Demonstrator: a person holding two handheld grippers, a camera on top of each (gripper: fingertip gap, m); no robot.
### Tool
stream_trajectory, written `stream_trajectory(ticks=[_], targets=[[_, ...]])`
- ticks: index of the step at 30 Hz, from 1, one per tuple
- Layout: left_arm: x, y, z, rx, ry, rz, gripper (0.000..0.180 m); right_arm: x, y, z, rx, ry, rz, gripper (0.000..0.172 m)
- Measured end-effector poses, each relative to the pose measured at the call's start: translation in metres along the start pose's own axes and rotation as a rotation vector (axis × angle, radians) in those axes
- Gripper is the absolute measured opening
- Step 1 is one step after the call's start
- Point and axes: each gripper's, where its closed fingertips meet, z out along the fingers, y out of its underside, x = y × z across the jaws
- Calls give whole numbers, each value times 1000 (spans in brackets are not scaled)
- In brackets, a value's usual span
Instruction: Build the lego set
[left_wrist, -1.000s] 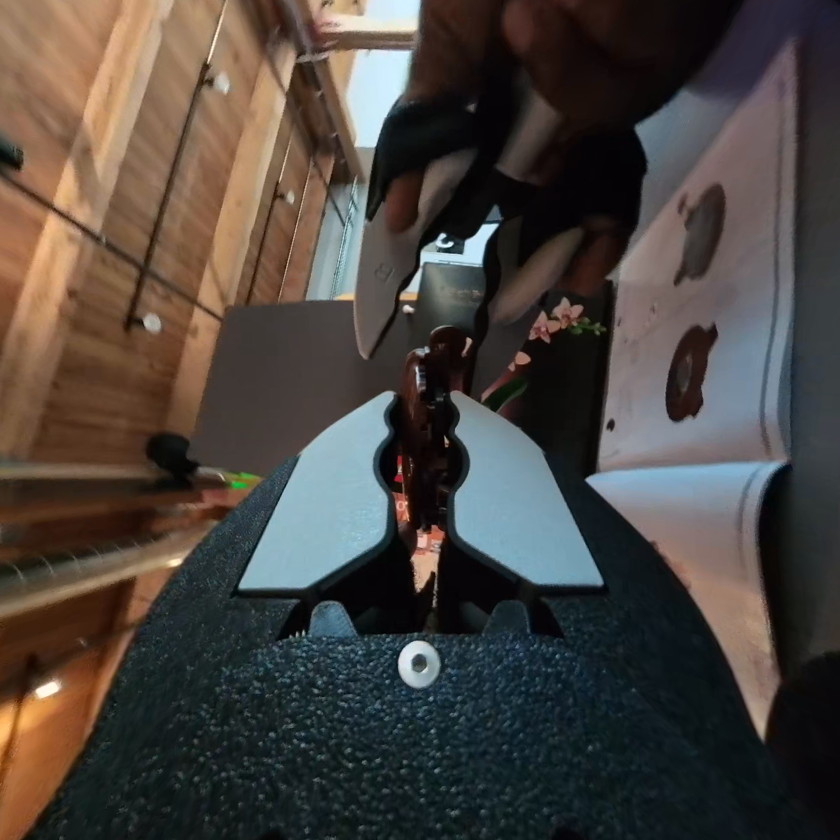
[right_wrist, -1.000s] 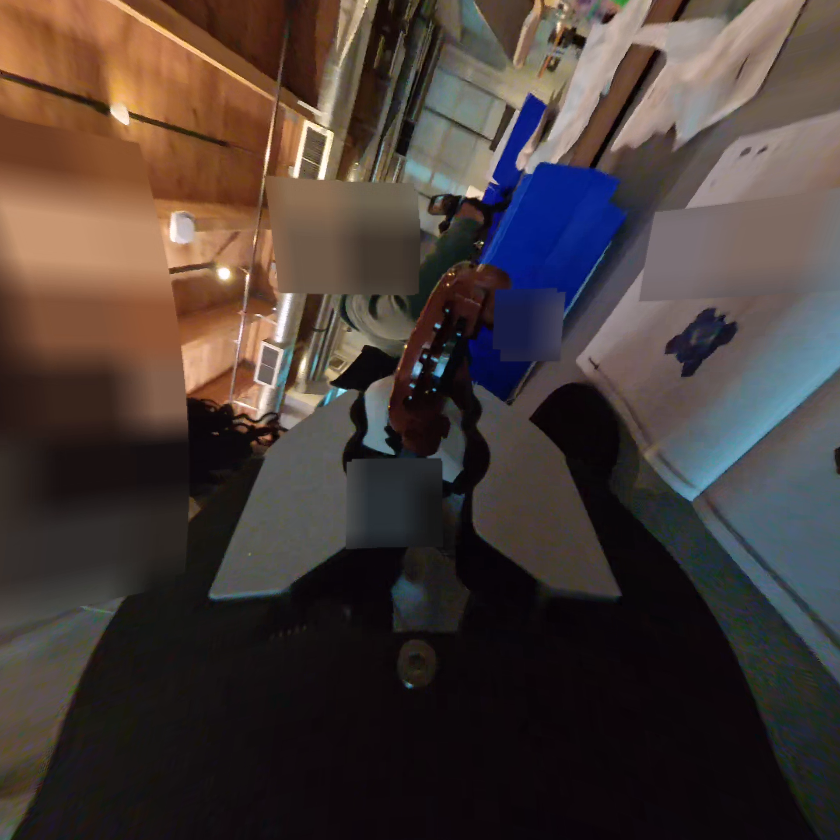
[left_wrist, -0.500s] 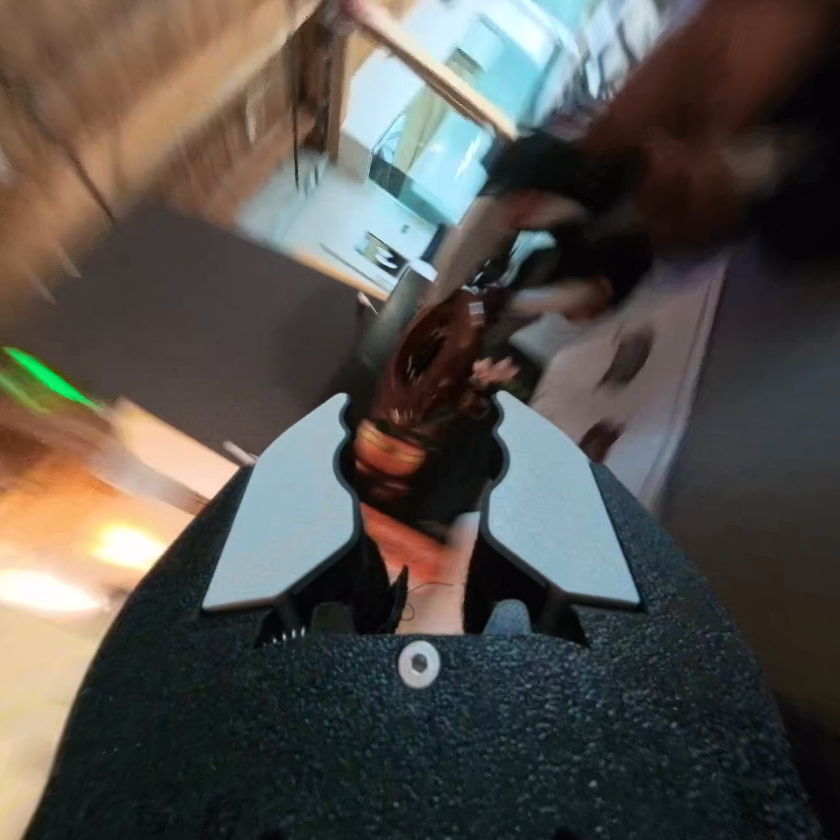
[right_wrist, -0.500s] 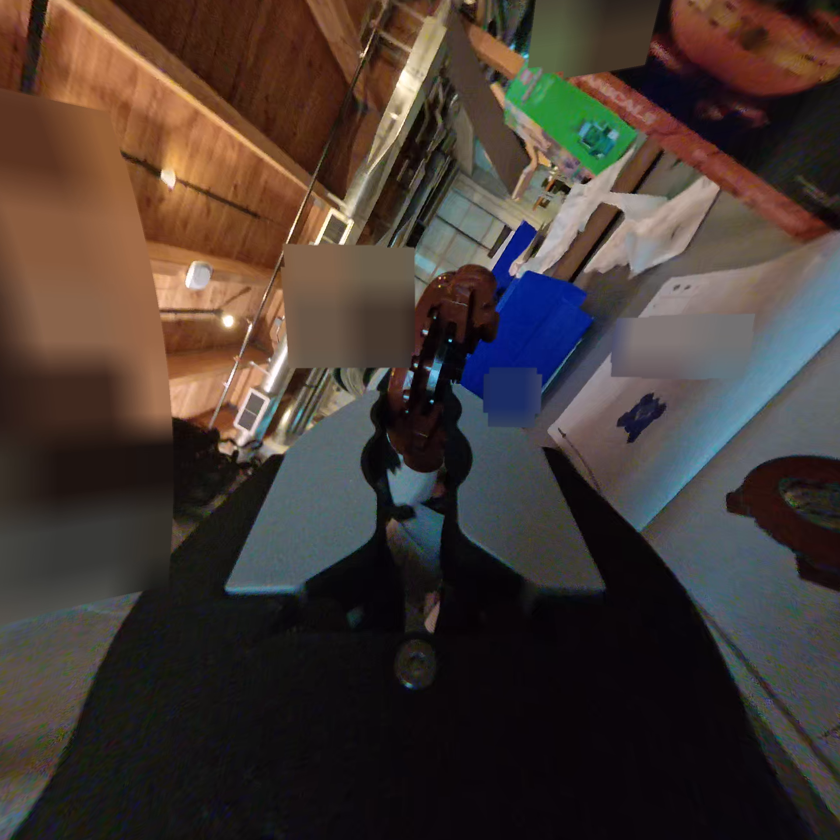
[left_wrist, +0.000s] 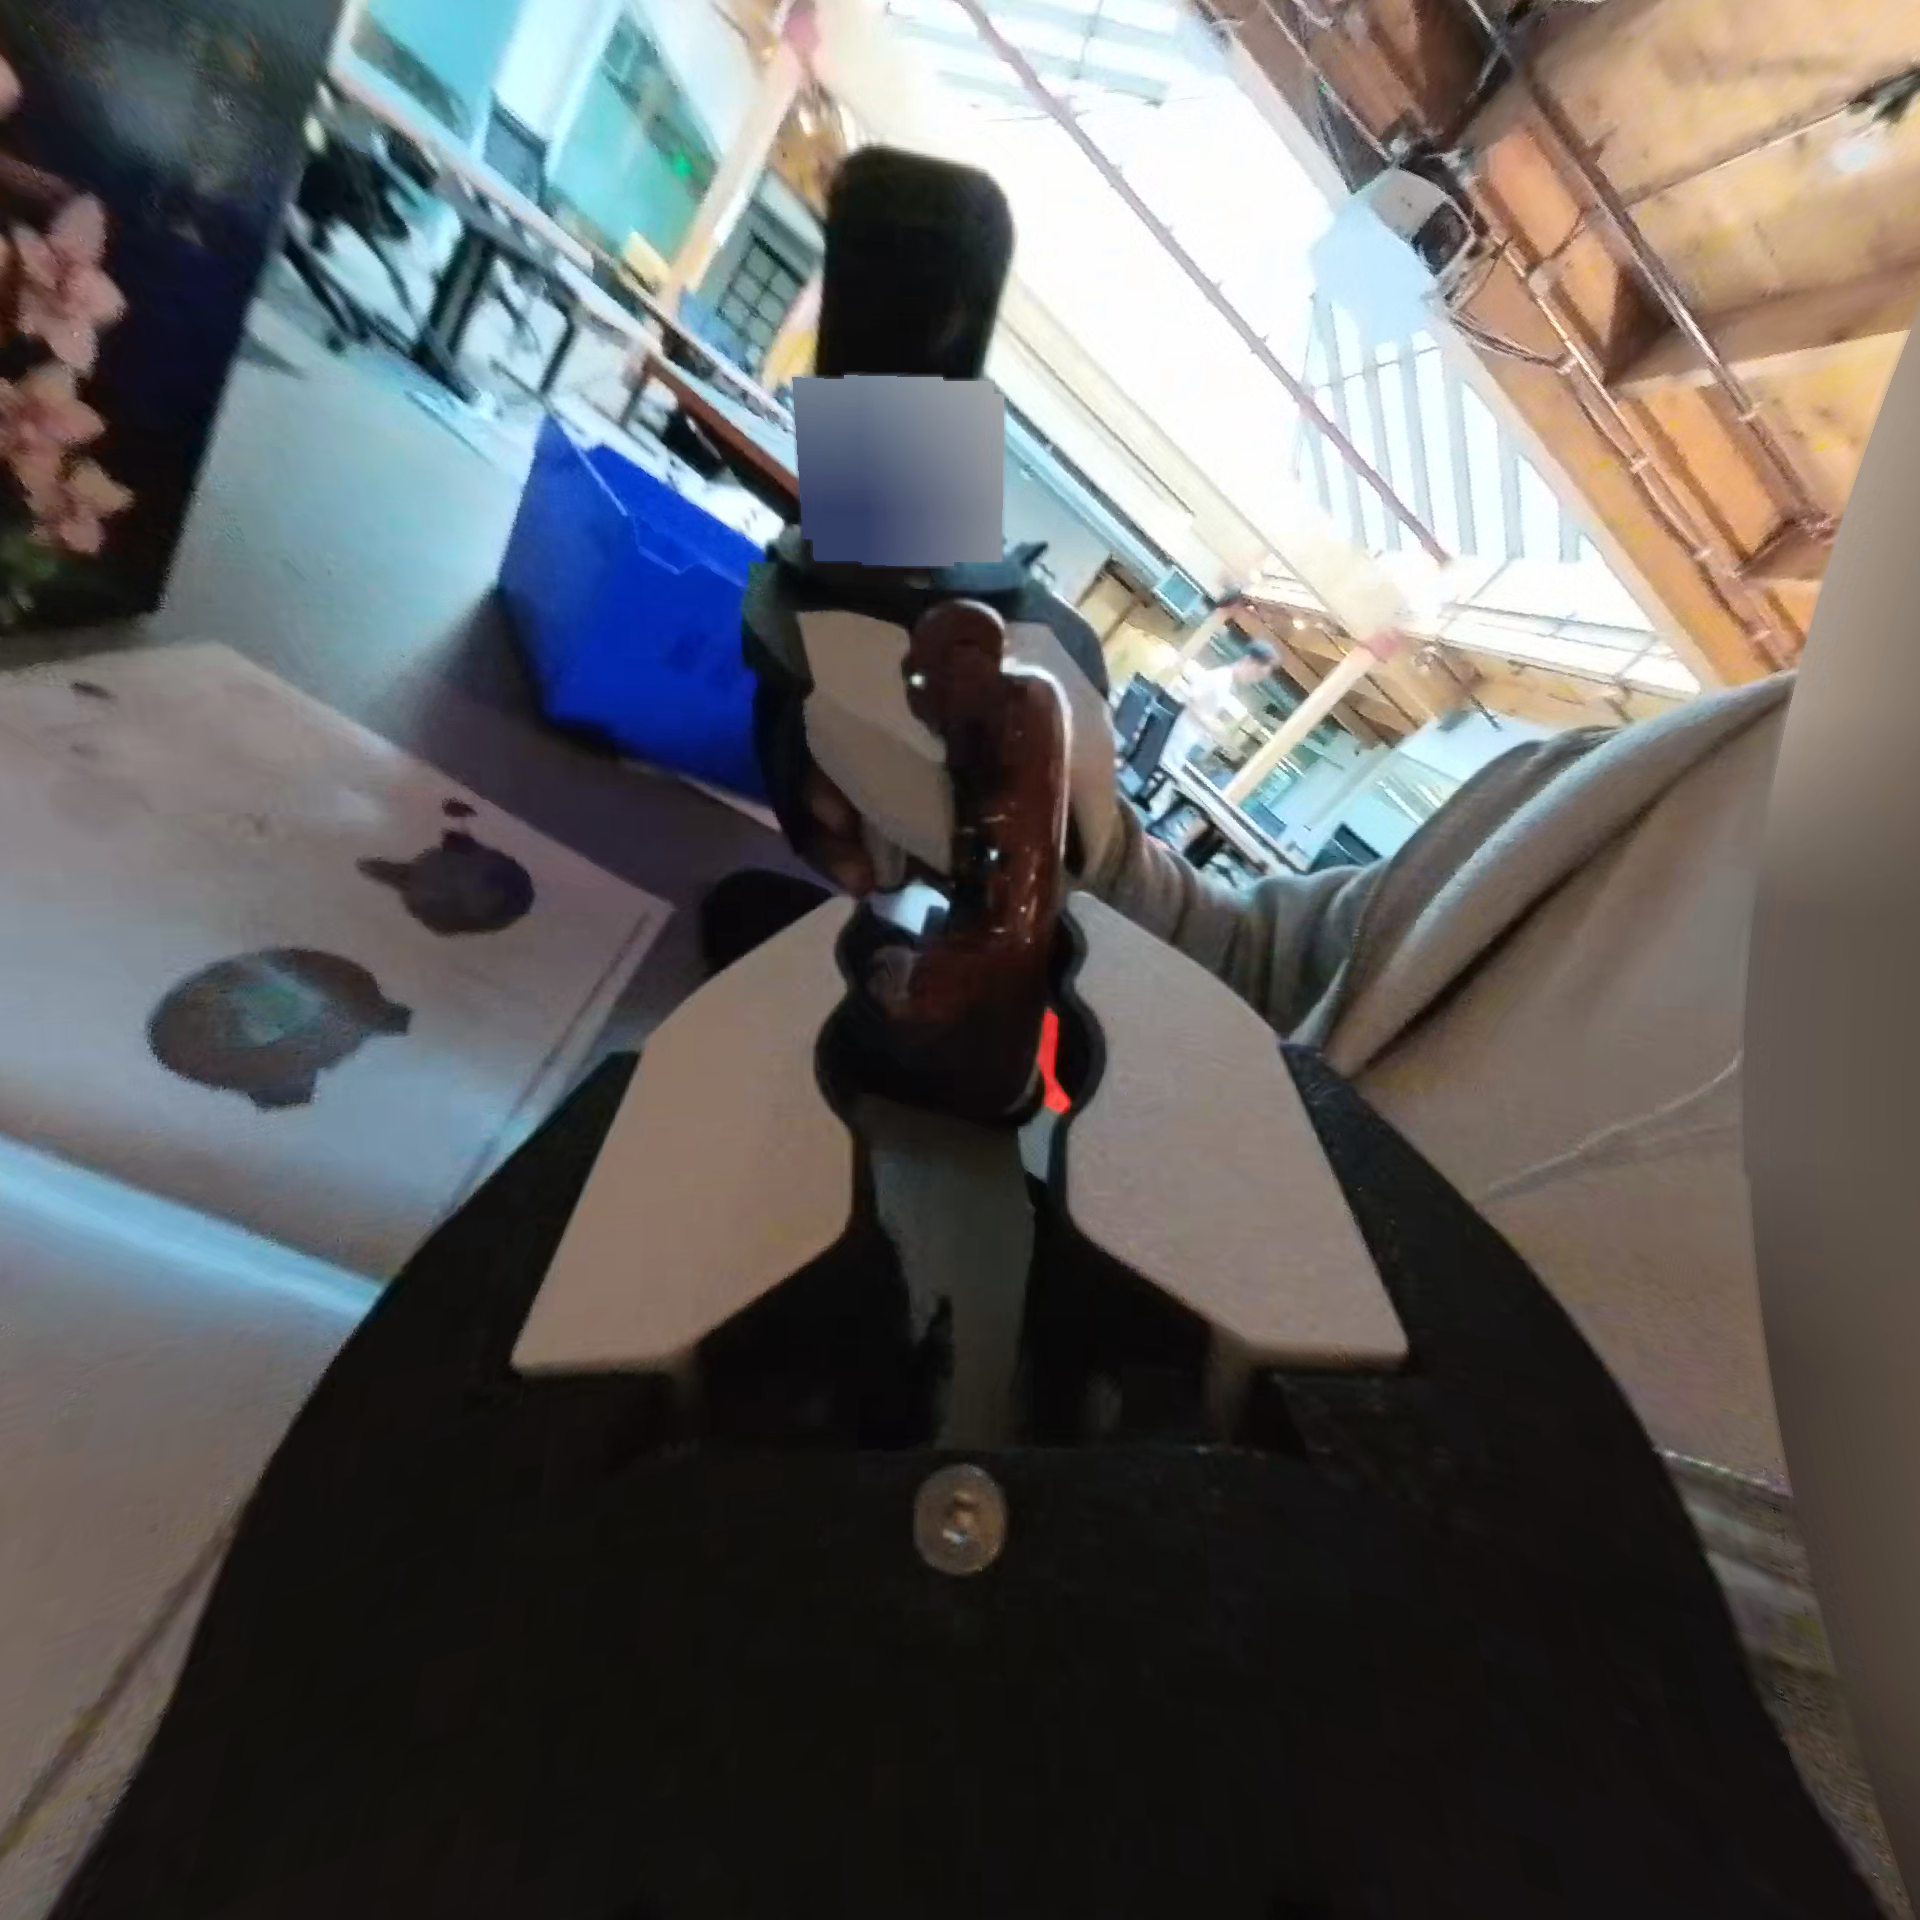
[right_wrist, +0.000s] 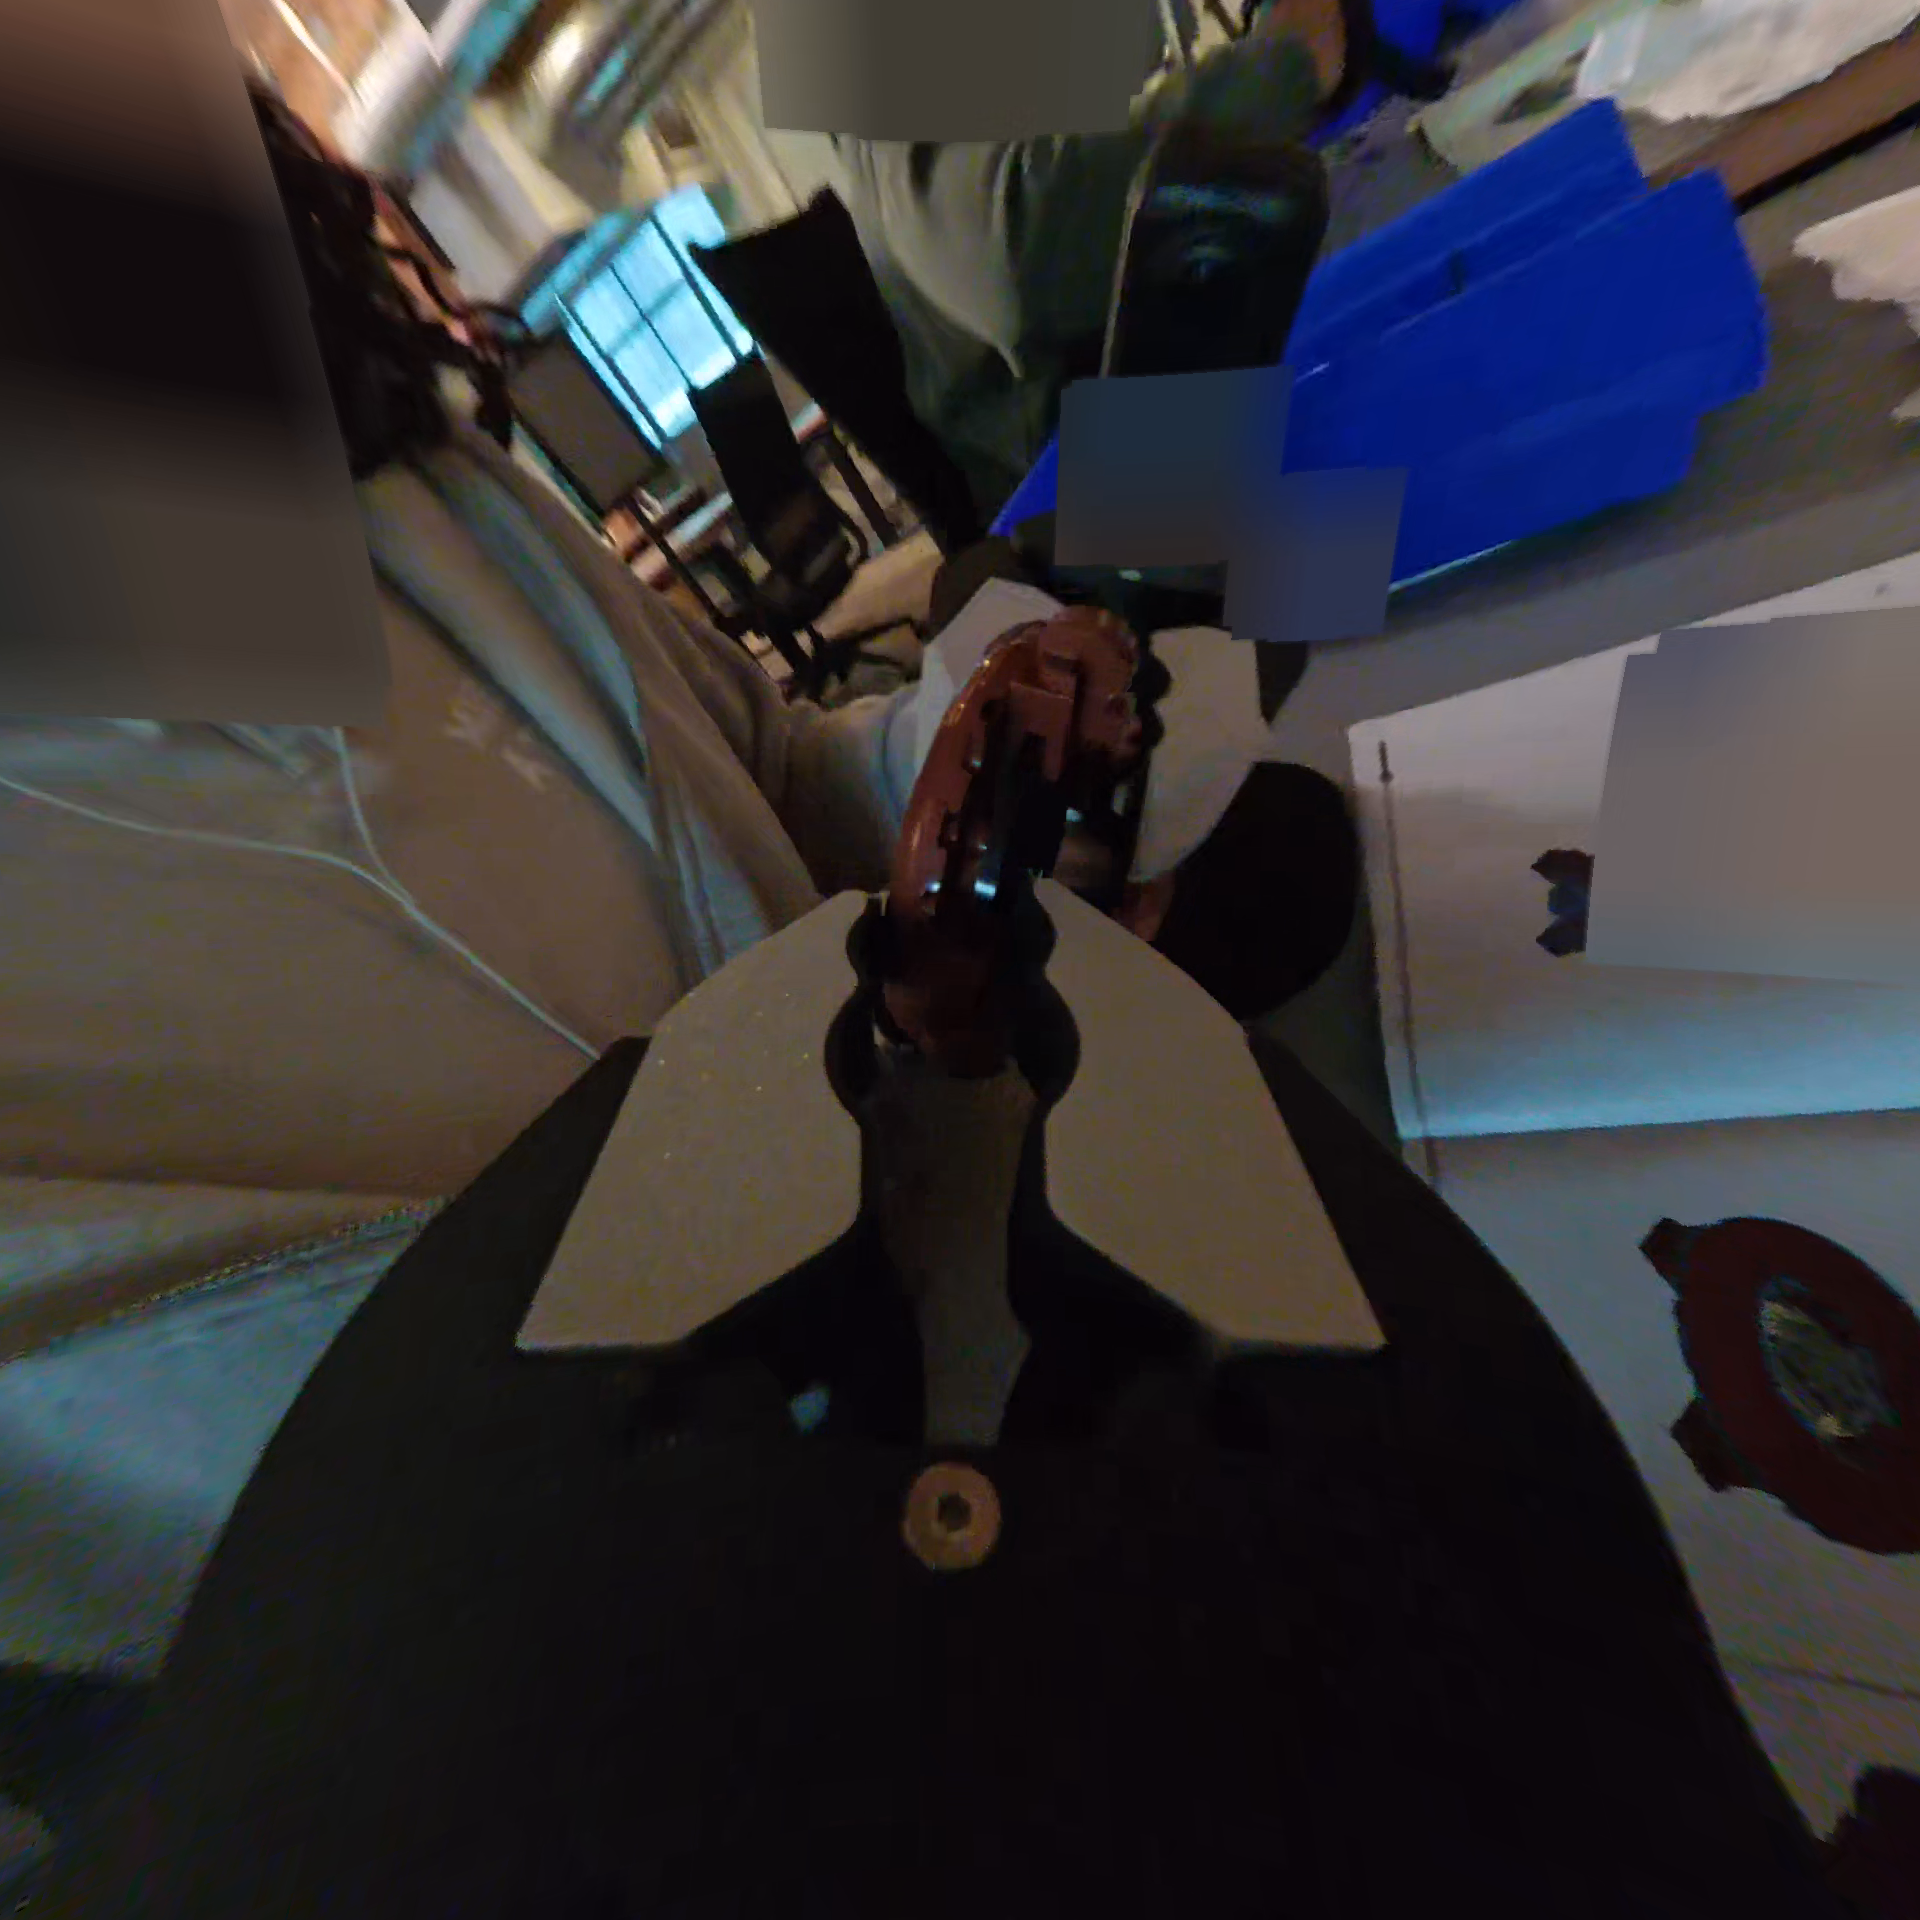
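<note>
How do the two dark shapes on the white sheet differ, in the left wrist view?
The larger shape is brown with a pale greenish centre; the smaller shape is uniformly dark grey. The larger shape lies nearer the camera, the smaller shape farther up the white sheet. Both are flat, rounded blots with small bumps.

Blue bins (left_wrist: 623, 613) up-left of the fingertips in left view, up-right (right_wrist: 1538, 343) in right view. White sheet w/ dark brown blotches (left_wrist: 270, 914) well left of the fingers; another sheet w/ brown gear-shaped print (right_wrist: 1808, 1371) low right in right view. Pink flowers on dark panel (left_wrist: 62, 343) far upper left. Beige sleeve (left_wrist: 1507, 935) just right of the fingers. Black chairs (right_wrist: 790, 488) beyond the tips, up-left. Wood ceiling beams (left_wrist: 1662, 260) upper right.
</note>
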Motion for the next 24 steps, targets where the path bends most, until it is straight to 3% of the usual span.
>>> stream_trajectory(ticks=[2,4,6,11,19,24], targets=[[4,-5,-2,56,0,93,31,-1,-7,2,4,44,-80,24],[6,-10,-6,103,-40,211,30,-1,-22,0,65,133,-186,61],[4,-19,-12,163,-124,361,29,-2,-34,-7,121,248,-310,72],[21,-36,-25,318,-146,627,27,1,-36,-17,219,495,-563,53],[62,-37,-32,465,41,837,26,-3,-31,11,326,327,-473,45],[68,-35,-32,471,59,895,26,-16,-35,22,341,250,-524,30]])
